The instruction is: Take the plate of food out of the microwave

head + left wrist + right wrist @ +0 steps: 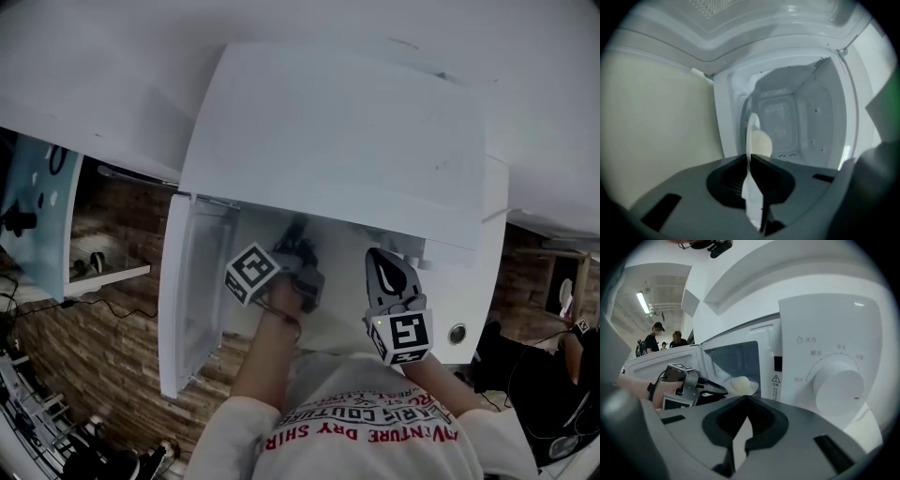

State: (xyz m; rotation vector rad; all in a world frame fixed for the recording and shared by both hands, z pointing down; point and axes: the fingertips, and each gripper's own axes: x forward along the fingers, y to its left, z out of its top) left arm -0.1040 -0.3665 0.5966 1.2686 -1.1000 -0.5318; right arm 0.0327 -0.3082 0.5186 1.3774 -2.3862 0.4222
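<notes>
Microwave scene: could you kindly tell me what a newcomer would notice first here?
The white microwave, its door swung open at the left, fills the head view. Inside it, the left gripper is clamped on the rim of a plate carrying a pale round piece of food. The right gripper hangs shut and empty before the control dial.

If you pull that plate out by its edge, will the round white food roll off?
Maybe. The food looks rounded and seems loose on the plate, so a tilt could roll it. The plate looks thin, stiff and smooth, and the left gripper pinches only its rim, so it might sag or slip.
</notes>
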